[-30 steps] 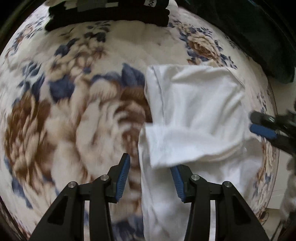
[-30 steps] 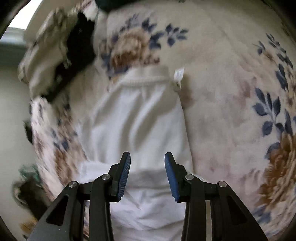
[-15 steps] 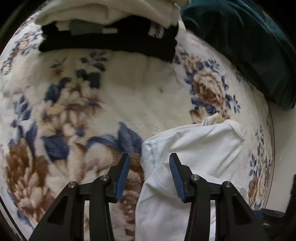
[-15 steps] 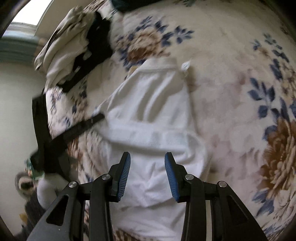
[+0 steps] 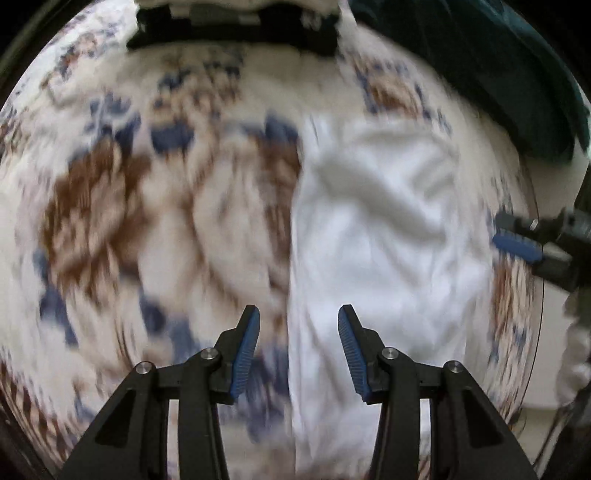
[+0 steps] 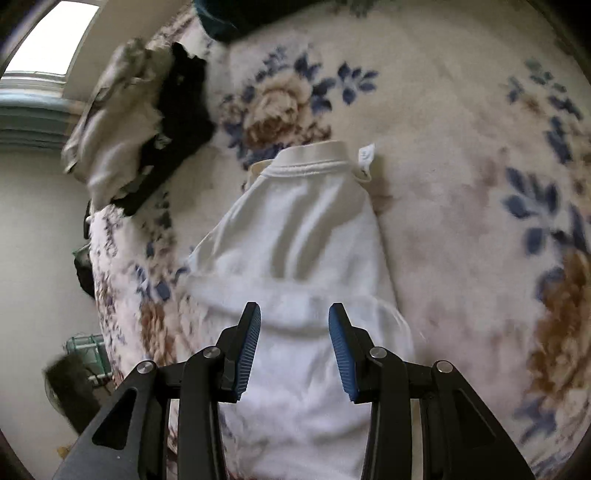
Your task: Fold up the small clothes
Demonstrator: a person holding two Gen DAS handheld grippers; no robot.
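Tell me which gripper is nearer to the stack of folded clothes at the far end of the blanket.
Left, apparently. The left gripper hangs over the white shirt's edge facing the stack; the right gripper is over the shirt's lower part, farther away.

Place: home, likely a bedroom
Surface: bed under a plush floral blanket [image 6: 443, 155]
Nearby: piled folded clothes [image 6: 122, 140], window [image 6: 51, 40]

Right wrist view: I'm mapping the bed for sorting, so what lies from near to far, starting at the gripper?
right gripper → white shirt → its collar → brown rose on the floral blanket → dark teal cloth.
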